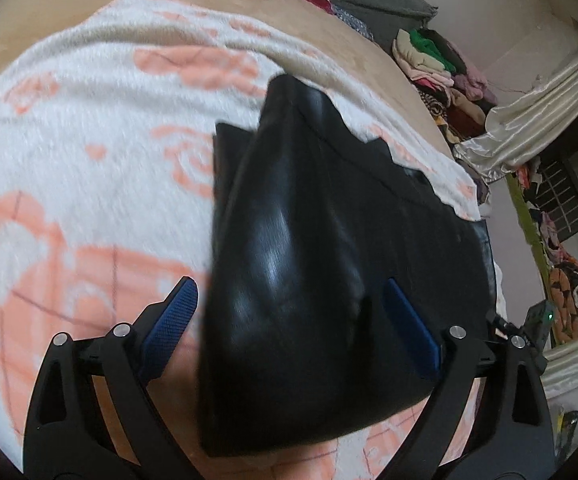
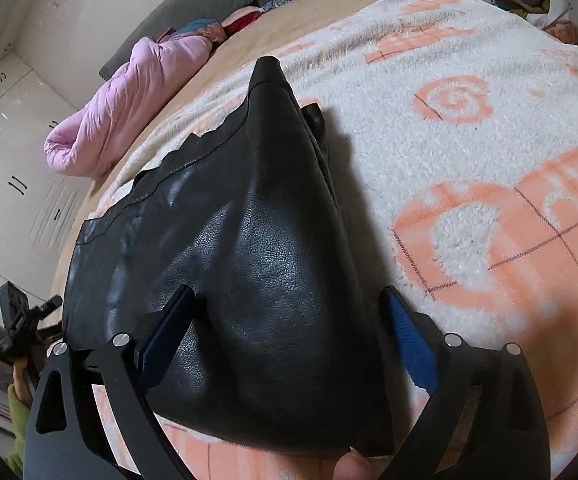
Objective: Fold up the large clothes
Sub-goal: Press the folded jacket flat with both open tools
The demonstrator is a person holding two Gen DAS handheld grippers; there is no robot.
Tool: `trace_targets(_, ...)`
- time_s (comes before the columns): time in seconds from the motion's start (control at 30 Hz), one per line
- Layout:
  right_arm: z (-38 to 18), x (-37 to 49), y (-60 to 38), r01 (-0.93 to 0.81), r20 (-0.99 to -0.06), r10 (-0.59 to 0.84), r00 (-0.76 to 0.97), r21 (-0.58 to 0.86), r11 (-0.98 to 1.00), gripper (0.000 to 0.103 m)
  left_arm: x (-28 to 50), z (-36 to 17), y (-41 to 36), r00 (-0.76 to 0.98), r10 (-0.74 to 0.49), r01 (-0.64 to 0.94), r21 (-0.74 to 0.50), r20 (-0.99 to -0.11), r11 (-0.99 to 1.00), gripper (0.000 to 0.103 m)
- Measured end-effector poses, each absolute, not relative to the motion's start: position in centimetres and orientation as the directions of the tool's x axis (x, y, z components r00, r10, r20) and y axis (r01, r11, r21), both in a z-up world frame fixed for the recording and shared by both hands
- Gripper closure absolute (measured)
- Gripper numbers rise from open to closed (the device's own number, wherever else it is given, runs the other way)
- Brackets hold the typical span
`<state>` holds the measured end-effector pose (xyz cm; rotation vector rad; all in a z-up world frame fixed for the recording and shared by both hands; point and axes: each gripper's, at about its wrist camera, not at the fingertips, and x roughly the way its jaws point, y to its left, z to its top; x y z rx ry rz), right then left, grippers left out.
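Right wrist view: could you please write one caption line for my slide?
Open right tongs straddle a folded black leather garment lying on a white-and-orange blanket.

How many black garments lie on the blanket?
1. One black leather-like garment lies folded on the white and orange blanket, between the open fingers of both grippers. Layers beneath it may be hidden.

Left tool (image 1: 289, 316): your jaws stand wide apart, angled downward, blue pads (image 1: 171, 322) clear of anything and pressing on nothing. Right tool (image 2: 289, 320): likewise spread wide and tilted down, pads (image 2: 411, 340) free. A fingertip (image 2: 355, 466) of yours shows at the lower edge.
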<state>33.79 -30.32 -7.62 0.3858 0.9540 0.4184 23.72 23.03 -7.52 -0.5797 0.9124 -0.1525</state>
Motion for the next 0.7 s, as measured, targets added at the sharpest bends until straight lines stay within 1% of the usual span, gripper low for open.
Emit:
trace_targets(0.03,-7.7,33.8,-30.3,-0.181,-0.690,0.516,0.508,0.500,0.847,0.028,23.5,-7.9,22.7,0.608,-0.357,-0.121,-0.527,-0.709,0.841,0.016)
trace_targets(0.07,-7.8,33.8,-30.1,-0.193,-0.674,0.551,0.493,0.533,0.824,0.044,23.4,-8.3,22.3,0.604,-0.347,-0.128,-0.516,-0.718,0.847,0.021)
trace_targets(0.1,-7.7,33.7,-30.0,-0.182,-0.674,0.549,0.494,0.537,0.824,0.052,23.2,-8.5,22.1,0.606,-0.342,-0.130,-0.514,-0.718,0.848,0.031)
trace_targets(0.13,-7.6,33.6,-30.0,-0.181,-0.678,0.543,0.495,0.531,0.828,0.058,23.1,-8.5,21.8,0.608,-0.330,-0.137,-0.505,-0.722,0.852,0.039)
trace_targets(0.17,-7.2,33.3,-30.0,-0.187,-0.674,0.540,0.504,0.526,0.830,0.068,22.9,-8.4,21.7,0.611,-0.324,-0.139,-0.500,-0.723,0.855,0.048)
trace_targets(0.2,-6.7,33.0,-30.2,-0.184,-0.663,0.542,0.516,0.532,0.826,0.074,22.7,-8.1,21.7,0.614,-0.313,-0.145,-0.494,-0.725,0.858,0.052)
trace_targets(0.23,-6.3,32.6,-30.6,-0.178,-0.654,0.548,0.522,0.545,0.819,0.077,22.2,-7.7,21.8,0.619,-0.311,-0.145,-0.494,-0.721,0.857,0.059)
trace_targets(0.27,-6.0,32.3,-30.9,-0.175,-0.649,0.550,0.526,0.550,0.817,0.079,21.8,-7.4,21.9,0.624,-0.312,-0.140,-0.495,-0.716,0.857,0.063)
trace_targets(0.33,-5.5,31.5,-31.2,-0.171,-0.650,0.538,0.537,0.541,0.824,0.080,20.7,-6.9,21.7,0.630,-0.319,-0.124,-0.498,-0.708,0.858,0.065)
trace_targets(0.47,-5.3,29.0,-31.9,-0.154,-0.675,0.500,0.542,0.505,0.849,0.079,17.8,-6.8,20.2,0.626,-0.293,-0.104,-0.450,-0.723,0.887,0.064)
trace_targets(0.53,-5.7,28.2,-32.1,-0.146,-0.689,0.475,0.547,0.481,0.865,0.076,16.6,-7.3,19.7,0.626,-0.285,-0.103,-0.439,-0.726,0.893,0.062)
trace_targets(0.57,-6.0,27.9,-32.0,-0.145,-0.699,0.457,0.550,0.458,0.877,0.072,16.5,-7.5,19.6,0.624,-0.279,-0.100,-0.428,-0.730,0.898,0.062)
trace_targets(0.6,-6.1,27.9,-31.8,-0.144,-0.705,0.442,0.554,0.442,0.885,0.066,16.5,-7.7,19.5,0.624,-0.269,-0.101,-0.418,-0.733,0.903,0.061)
trace_targets(0.67,-6.3,27.7,-31.9,-0.126,-0.714,0.411,0.567,0.418,0.900,0.062,16.8,-7.6,19.5,0.624,-0.259,-0.106,-0.408,-0.737,0.907,0.059)
trace_targets(0.7,-6.4,27.6,-31.8,-0.121,-0.716,0.397,0.574,0.406,0.906,0.058,16.8,-7.4,19.4,0.627,-0.253,-0.106,-0.402,-0.737,0.910,0.059)
